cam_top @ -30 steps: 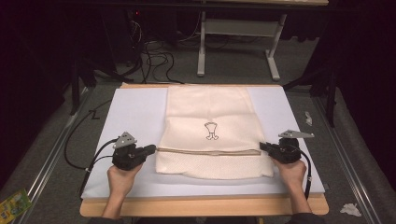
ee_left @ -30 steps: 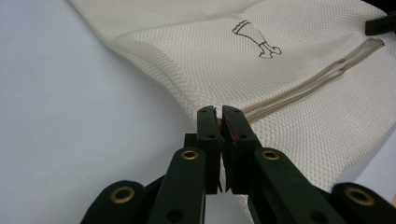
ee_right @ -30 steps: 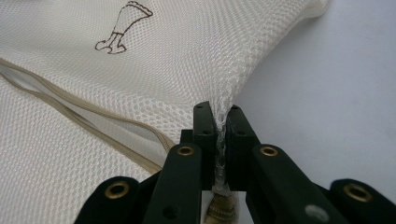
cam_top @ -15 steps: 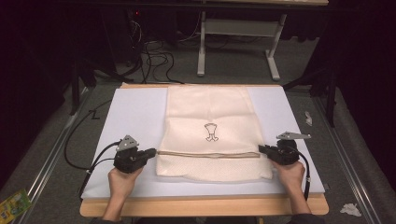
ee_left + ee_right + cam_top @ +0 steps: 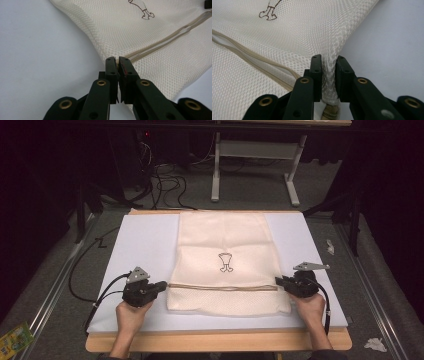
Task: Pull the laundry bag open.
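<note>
High view: a cream mesh laundry bag (image 5: 227,265) lies flat on a white table mat (image 5: 145,240), its near part folded over along a tan drawstring line (image 5: 222,288), with a small printed emblem (image 5: 226,262) just beyond that line.
Left gripper (image 5: 117,61): jaws pressed together, pinching the bag's left edge where the drawstring ends.
Right gripper (image 5: 329,61): jaws have just been opening; a bunched ridge of mesh stands between them, and I cannot tell whether the pads still press on it.
Risk: with one side loosening while the other stays clamped, the fold could spring back or skew, and any pull from the left would drag the bag sideways.
Risk, second: mesh could snag on the parting jaws and lift with them.
Bag contents: looks flat and empty, though the inside is hidden.
</note>
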The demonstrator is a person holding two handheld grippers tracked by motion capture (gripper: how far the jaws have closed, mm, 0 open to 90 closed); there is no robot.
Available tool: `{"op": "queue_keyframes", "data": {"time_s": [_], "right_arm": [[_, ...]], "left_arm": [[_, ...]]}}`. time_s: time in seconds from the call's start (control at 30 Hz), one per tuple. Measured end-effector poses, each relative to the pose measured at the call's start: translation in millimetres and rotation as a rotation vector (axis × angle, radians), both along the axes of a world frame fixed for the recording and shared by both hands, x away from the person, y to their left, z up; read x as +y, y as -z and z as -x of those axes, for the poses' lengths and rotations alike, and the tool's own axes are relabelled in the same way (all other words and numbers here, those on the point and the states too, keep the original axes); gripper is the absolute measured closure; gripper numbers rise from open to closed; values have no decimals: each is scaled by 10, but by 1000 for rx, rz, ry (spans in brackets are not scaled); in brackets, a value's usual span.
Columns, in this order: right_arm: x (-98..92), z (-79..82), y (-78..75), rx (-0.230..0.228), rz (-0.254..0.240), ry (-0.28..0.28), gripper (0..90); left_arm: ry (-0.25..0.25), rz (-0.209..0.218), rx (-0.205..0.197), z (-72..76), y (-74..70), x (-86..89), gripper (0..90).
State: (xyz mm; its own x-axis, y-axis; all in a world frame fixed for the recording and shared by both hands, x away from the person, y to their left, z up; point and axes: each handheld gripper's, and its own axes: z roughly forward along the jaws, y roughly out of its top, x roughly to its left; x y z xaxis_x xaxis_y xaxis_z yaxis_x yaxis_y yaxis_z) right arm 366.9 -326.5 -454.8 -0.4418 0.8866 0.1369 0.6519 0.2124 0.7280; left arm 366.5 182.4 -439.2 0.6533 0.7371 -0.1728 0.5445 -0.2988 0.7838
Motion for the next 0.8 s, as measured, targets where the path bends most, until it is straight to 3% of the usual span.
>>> {"op": "queue_keyframes", "data": {"time_s": [0.3,0.47,0.8], "right_arm": [[-15,16,-54,-23,17,23,653],[-38,51,-101,-53,17,31,655],[-108,126,-238,-116,10,44,676]], "left_arm": [[-27,-27,-23,13,0,-9,789],[-34,-11,-65,43,-30,22,728],[-74,11,-112,45,-114,132,636]]}}
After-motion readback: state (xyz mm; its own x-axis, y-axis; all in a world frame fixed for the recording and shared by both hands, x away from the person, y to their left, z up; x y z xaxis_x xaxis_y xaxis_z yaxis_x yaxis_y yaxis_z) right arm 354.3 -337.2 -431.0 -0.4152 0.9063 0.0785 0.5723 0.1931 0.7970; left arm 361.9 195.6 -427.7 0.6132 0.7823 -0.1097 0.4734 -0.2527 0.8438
